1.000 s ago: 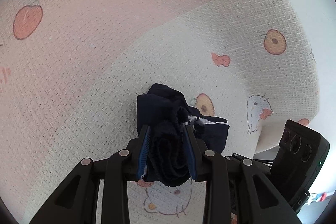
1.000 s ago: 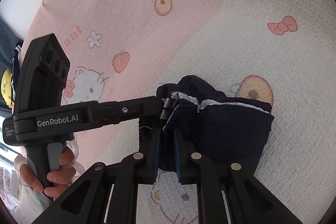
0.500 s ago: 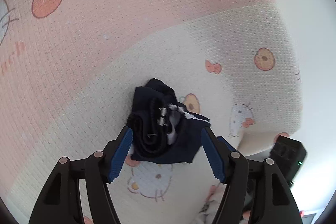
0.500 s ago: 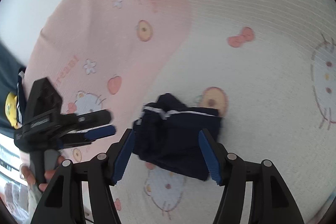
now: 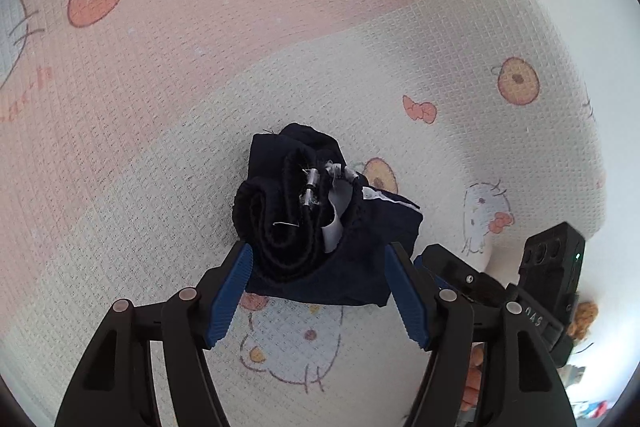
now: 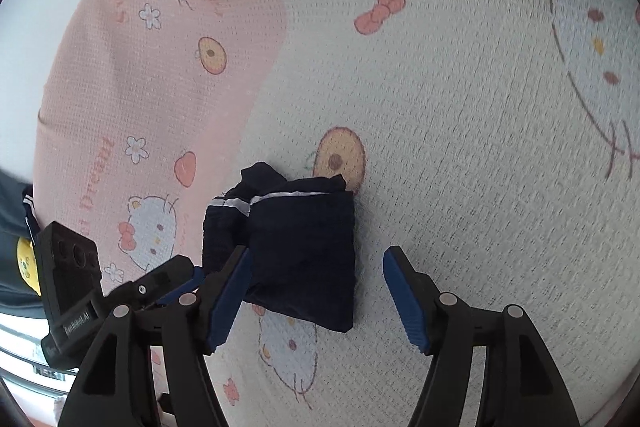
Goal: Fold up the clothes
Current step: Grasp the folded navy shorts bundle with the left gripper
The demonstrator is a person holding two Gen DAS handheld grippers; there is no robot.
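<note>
Both claws, my left gripper (image 5: 318, 291) and right gripper (image 6: 316, 293), have just spread and hold nothing. Between the left's pads lies the dark folded garment (image 5: 320, 223), soft, light, on the patterned bedspread (image 5: 160, 107); I'd pinch its thick rolled waistband.

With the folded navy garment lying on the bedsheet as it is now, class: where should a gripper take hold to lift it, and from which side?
Probably the thick rolled waistband end of the navy garment, approached from above, jaws straddling the roll: it is bulkiest there, while the flat end lies flush against the bedsheet.
</note>
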